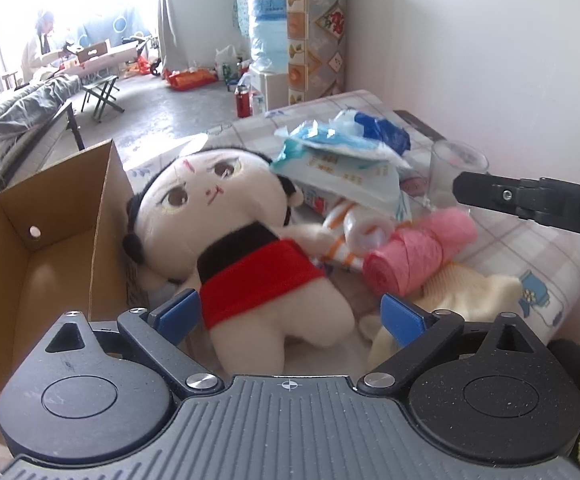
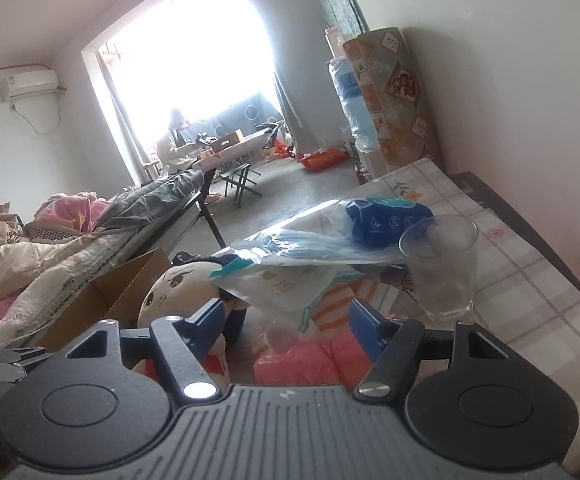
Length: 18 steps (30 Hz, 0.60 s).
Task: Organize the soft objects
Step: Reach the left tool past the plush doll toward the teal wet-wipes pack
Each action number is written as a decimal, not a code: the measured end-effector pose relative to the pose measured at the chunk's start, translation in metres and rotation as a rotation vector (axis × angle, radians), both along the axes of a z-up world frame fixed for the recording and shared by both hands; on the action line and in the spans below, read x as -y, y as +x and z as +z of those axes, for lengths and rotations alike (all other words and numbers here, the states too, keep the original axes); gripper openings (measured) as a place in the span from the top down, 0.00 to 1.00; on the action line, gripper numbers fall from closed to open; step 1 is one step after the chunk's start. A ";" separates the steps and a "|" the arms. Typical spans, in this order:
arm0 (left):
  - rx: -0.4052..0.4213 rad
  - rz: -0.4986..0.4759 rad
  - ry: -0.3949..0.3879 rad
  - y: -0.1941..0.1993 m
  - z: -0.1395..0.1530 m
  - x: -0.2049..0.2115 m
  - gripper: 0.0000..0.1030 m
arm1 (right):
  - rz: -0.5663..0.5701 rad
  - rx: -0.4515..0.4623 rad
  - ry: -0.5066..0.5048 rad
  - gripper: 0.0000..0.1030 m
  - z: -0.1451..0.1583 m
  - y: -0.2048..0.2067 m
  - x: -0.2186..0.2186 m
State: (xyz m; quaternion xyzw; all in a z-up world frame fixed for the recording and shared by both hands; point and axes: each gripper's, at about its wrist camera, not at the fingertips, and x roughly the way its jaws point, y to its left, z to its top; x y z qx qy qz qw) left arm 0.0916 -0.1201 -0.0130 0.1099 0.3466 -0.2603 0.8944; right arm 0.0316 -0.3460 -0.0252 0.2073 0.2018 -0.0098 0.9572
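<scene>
A white plush doll with black hair and a red band lies on the checked tablecloth. Its lower body sits between the blue pads of my open left gripper; the right pad stands apart from it. Beside the doll are a pink roll of bags, a striped cloth, a cream cloth and a tissue packet. My right gripper hovers open over the pink roll and the packet, with the doll to its left. One of its black fingers reaches in from the right.
An open cardboard box stands left of the doll. A clear glass stands upright by the wall, with a blue pack behind it. A bed with heaped bedding lies at the left. A person sits at a far table.
</scene>
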 end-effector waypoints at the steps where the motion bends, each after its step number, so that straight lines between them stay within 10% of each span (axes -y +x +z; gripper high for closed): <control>1: 0.007 -0.001 -0.006 0.003 0.003 0.001 0.06 | -0.002 0.010 0.001 0.31 0.001 0.003 0.002; 18: 0.053 -0.045 -0.077 0.091 0.089 0.064 0.11 | -0.139 0.128 0.019 0.36 0.015 0.015 0.059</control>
